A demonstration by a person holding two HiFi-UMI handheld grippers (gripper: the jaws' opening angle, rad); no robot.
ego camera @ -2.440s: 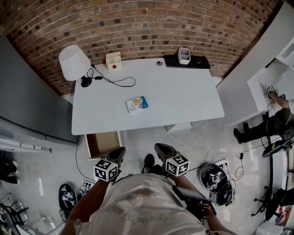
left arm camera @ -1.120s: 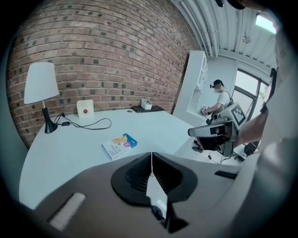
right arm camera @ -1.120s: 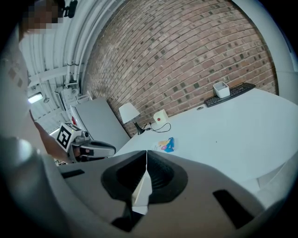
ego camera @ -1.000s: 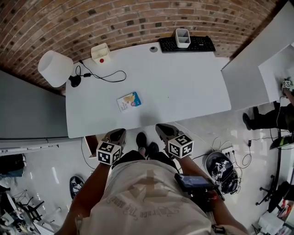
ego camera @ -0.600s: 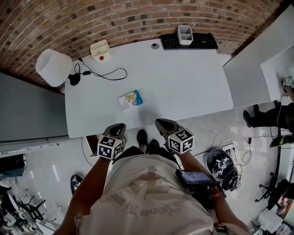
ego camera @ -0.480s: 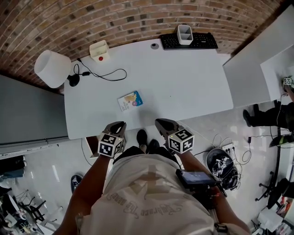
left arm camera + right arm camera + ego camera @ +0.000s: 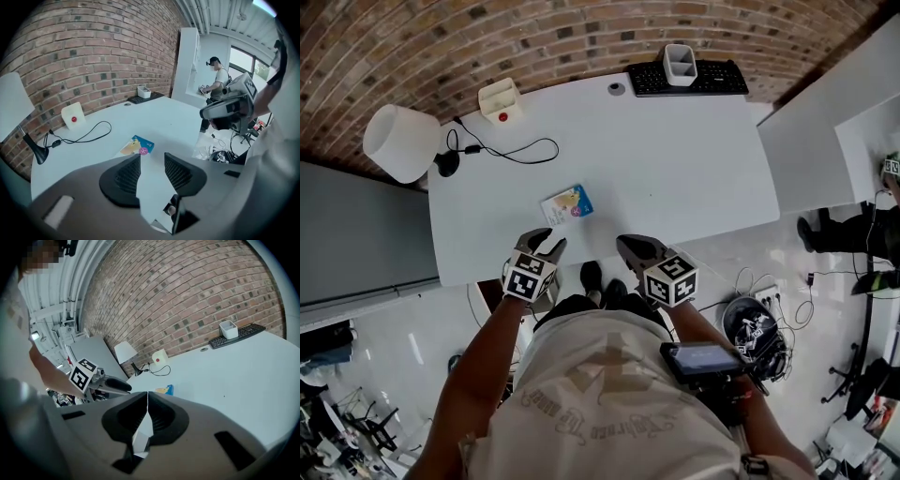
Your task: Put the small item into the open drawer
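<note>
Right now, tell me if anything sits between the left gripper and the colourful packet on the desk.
Nothing visible does. The left gripper, its jaws opening and empty, points at the packet across a bare strip of white desk. The cable lies farther back, off that line.

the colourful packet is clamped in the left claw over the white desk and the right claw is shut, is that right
No. The left claw holds nothing: it is opening with only bare desk inside it, and the colourful packet lies flat on the white desk ahead of it, as the left gripper view shows. The right claw is shut.
</note>
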